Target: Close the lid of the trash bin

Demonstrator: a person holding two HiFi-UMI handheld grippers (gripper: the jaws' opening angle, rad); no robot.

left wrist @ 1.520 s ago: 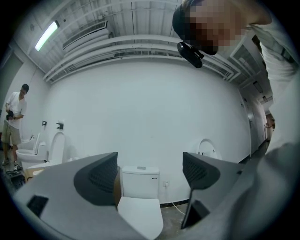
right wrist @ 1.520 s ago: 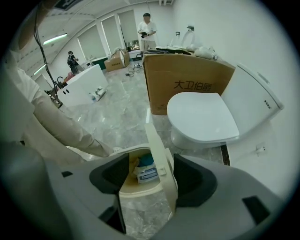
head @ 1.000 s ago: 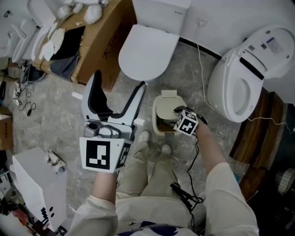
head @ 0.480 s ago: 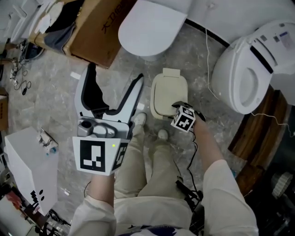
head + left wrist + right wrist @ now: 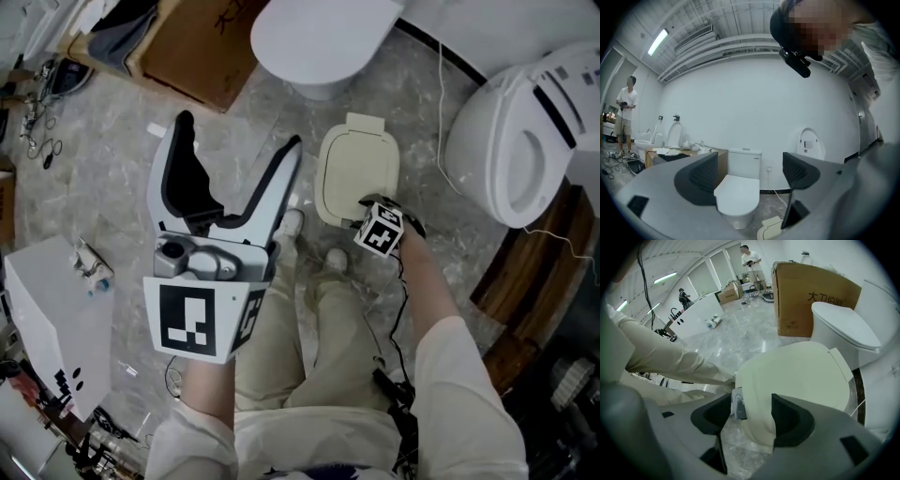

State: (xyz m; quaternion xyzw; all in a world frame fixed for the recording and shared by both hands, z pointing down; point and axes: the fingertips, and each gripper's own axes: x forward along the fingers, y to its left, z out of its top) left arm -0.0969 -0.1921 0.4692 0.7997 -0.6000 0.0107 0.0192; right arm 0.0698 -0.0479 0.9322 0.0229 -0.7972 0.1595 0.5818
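Note:
A cream trash bin stands on the floor by the person's feet, and its lid point(image 5: 356, 173) lies flat over it. In the right gripper view the lid point(image 5: 801, 376) fills the middle, with its front rim between the jaws. My right gripper point(image 5: 373, 208) points steeply down and is shut on that rim point(image 5: 757, 427); a small grey tab point(image 5: 738, 404) sits by its left pad. My left gripper point(image 5: 237, 141) is held level to the left of the bin, open, with nothing between its jaws. In the left gripper view the gripper point(image 5: 750, 176) faces a toilet, and the bin point(image 5: 768, 229) shows low down.
A white toilet point(image 5: 323, 37) with its seat lid down stands just behind the bin. A second toilet point(image 5: 520, 159) is at the right, a cardboard box point(image 5: 192, 47) at the back left, a white block point(image 5: 47, 319) at the left. A thin cable point(image 5: 441, 94) runs along the floor.
The bin's dark inside showed a second ago; now the lid lies flat over it. Both grippers have sunk, the right one going down with the lid's rim.

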